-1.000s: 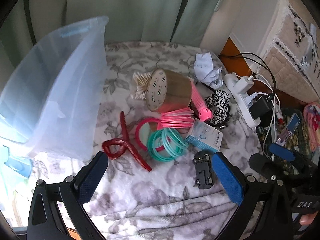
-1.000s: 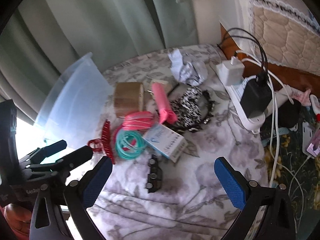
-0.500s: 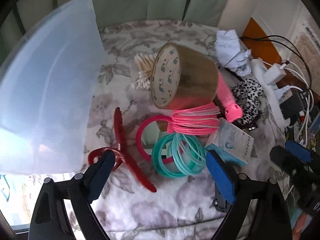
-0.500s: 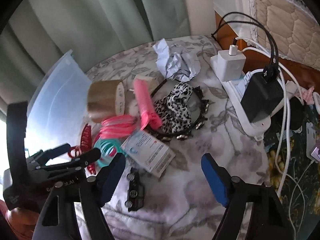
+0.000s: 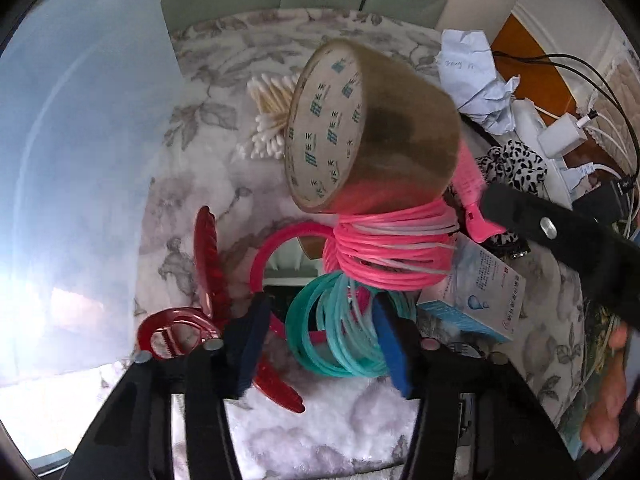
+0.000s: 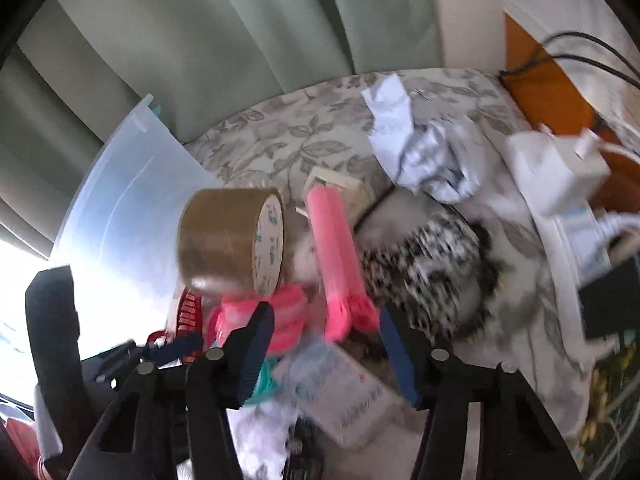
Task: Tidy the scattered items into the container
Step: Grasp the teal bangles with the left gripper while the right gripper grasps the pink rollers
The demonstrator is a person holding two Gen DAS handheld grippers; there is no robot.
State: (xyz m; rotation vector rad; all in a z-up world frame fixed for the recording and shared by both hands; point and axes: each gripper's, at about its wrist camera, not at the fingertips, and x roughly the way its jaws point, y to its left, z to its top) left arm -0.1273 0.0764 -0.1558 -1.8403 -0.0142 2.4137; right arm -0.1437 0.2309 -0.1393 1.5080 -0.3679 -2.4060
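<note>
Both pairs of jaws are seen closing beside the tape roll point(image 5: 372, 128): left gripper point(image 5: 320, 344) around teal bangles point(image 5: 340, 332), right gripper point(image 6: 326, 354) around a pink clip point(image 6: 334, 264), neither yet clamped.

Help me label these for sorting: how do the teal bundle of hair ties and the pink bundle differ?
The teal hair ties form loose open loops low on the cloth, while the pink hair ties are a tighter coil. The teal bundle sits between the closing pads of the left claw; the pink bundle lies beyond them, against the brown tape roll. Both are bundles of thin, glossy rings, and they touch each other.
</note>
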